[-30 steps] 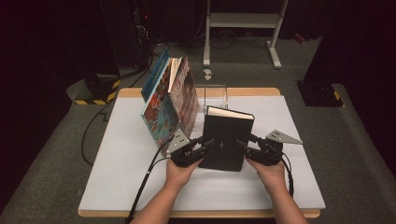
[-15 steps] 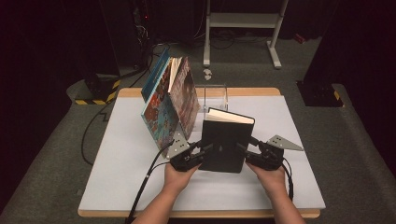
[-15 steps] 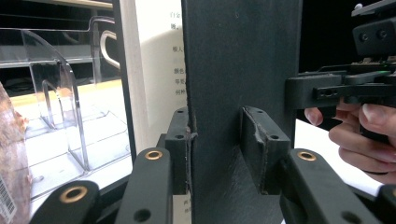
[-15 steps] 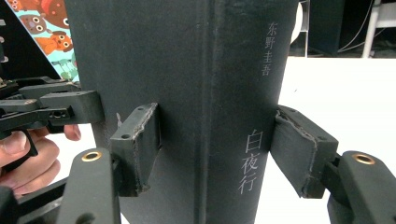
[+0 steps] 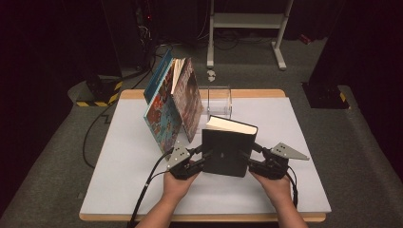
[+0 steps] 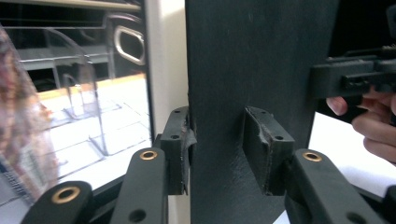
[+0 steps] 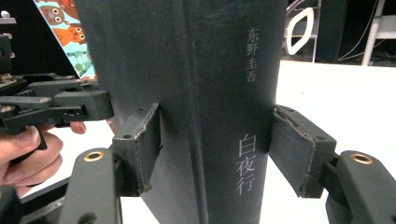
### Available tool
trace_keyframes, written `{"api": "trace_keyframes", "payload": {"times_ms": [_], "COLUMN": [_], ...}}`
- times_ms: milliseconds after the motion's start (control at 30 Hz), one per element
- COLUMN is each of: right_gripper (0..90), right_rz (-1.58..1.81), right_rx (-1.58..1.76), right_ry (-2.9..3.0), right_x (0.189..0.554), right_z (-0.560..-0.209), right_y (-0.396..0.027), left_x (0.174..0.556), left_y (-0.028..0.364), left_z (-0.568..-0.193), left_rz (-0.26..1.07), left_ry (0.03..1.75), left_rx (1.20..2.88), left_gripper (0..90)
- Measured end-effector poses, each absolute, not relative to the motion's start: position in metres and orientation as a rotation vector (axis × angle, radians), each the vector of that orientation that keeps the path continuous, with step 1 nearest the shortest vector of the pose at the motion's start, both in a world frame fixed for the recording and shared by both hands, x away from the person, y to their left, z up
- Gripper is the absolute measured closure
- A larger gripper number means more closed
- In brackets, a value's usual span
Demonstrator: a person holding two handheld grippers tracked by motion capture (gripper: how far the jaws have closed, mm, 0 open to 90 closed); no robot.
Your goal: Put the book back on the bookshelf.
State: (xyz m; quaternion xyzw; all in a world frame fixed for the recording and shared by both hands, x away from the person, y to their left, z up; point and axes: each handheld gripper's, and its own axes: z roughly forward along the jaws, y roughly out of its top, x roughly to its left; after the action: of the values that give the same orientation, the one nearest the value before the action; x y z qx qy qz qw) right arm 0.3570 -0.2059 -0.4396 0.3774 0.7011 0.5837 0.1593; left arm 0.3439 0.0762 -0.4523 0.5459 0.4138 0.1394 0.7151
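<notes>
Black and hardbound, the book [image 5: 229,151] is standing upright near the middle of the white table [image 5: 119,180], a little toward the front edge where the person is sitting, with its pale page block facing up. In the right gripper view its spine [image 7: 224,93] is showing pale printed characters running down it. The left gripper [image 5: 197,159] is reaching in from the book's left side, and its jaws have just been opening; in the left gripper view the book's edge is sitting between them, with one pad [image 6: 180,154] lying against the page side and the other pad [image 6: 266,154] appearing to lie on the cover, though I cannot tell whether they are pressing. The right gripper [image 5: 249,159] is coming in from the opposite side, its jaws standing about half open around the spine; one pad [image 7: 140,149] is touching the cover while the other [image 7: 299,154] is sitting just beside the spine, so a firm grip cannot be told. Each gripper is being held in one hand [image 5: 177,185], with the forearms entering over the front edge. Just beyond the book, toward the rear edge, a clear acrylic bookend [image 5: 219,99] is standing. To the left of it, colourful picture books [image 5: 171,104] are leaning together, tilted toward the left.
</notes>
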Motion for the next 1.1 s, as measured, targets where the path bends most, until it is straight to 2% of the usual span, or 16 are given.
{"api": "trace_keyframes", "payload": {"times_ms": [100,633,1100], "right_gripper": [34.6,29.7,26.9], "right_rz": [1.667,1.655,1.655], "right_rx": [1.072,1.034,1.009], "right_ry": [2.013,2.026,2.034], "right_x": [0.353,0.342,0.34], "right_z": [-0.439,-0.439,-0.444], "right_y": [-0.204,-0.197,-0.194], "left_x": [0.342,0.334,0.326], "left_y": [0.079,0.093,0.136], "left_z": [-0.453,-0.461,-0.483], "left_rz": [0.312,0.358,0.436], "left_ry": [0.931,0.945,1.073], "left_rx": [1.205,1.256,1.316], "left_gripper": [56.1,44.7,35.0]}}
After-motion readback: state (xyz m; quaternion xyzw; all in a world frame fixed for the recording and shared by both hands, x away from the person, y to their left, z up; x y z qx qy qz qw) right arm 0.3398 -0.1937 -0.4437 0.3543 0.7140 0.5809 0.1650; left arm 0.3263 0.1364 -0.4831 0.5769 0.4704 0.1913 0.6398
